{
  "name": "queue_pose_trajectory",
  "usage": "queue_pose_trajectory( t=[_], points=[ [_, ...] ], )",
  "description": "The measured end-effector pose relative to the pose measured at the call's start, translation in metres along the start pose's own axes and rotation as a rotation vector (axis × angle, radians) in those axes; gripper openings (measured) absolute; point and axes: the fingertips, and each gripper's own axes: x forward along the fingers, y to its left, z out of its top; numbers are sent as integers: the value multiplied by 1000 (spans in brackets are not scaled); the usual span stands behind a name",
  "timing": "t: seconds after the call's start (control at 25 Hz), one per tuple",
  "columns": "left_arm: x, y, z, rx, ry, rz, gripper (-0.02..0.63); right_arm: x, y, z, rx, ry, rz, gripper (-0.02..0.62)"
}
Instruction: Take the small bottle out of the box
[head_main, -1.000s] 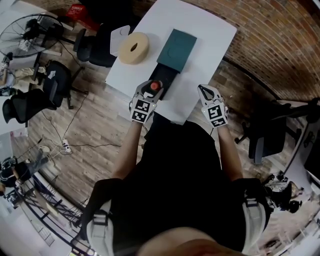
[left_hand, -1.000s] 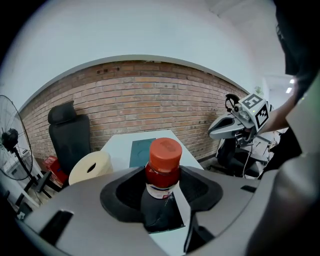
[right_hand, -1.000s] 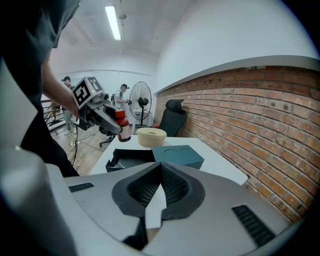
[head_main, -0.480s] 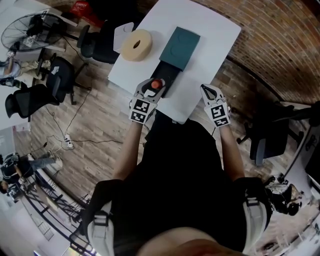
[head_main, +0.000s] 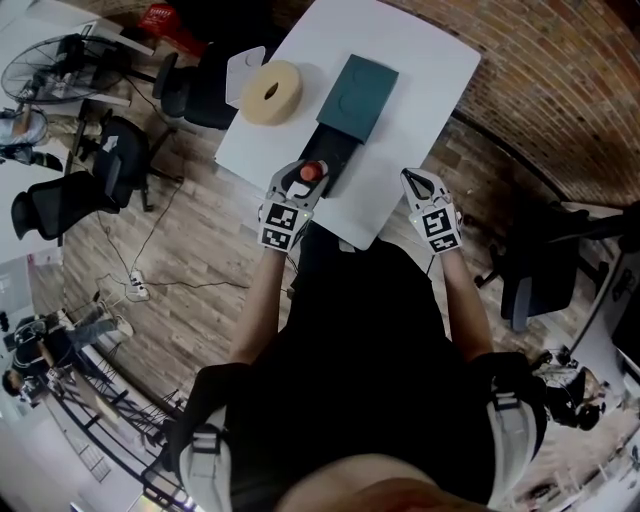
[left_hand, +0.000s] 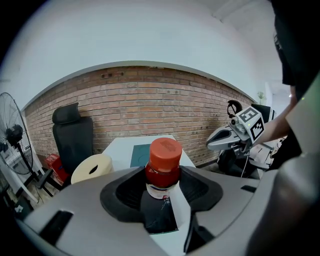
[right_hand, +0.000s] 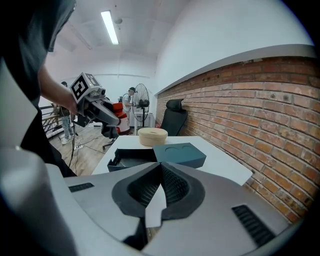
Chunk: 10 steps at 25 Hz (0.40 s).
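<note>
Hardly anything had moved over the last second: both my hands hung where they had been, at the near edge of the surface (head_main: 420, 80). My left fingers (left_hand: 120, 192) stood wide but pinched the bottle (left_hand: 163, 167) just under its red cap. They held it upright above the near end of the open black box (head_main: 338, 158), lifted out of it as far as I could judge. My right fingers (right_hand: 175, 187) were pressed together on nothing, off to the right and well apart from the box.

What worried me was how high the grip sat on the bottle. I judged it could swing or slip down through my grip if I moved off sharply. Drawn sideways too low, its base could also catch the box wall. That could drag the box, which lay close to the edge nearest me, off the surface.

By count I saw one bottle, one box, one dark green lid (head_main: 358, 95) at its far end, one cream ring (head_main: 271, 92) beside the lid, and two sets of fingers
</note>
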Motion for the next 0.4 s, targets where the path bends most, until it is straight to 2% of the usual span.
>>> queue_pose_trajectory(
  t=[0.4],
  points=[
    [-3,4,-3,7,17,2,221,4,2,-3,5,11,12,-2]
  ],
)
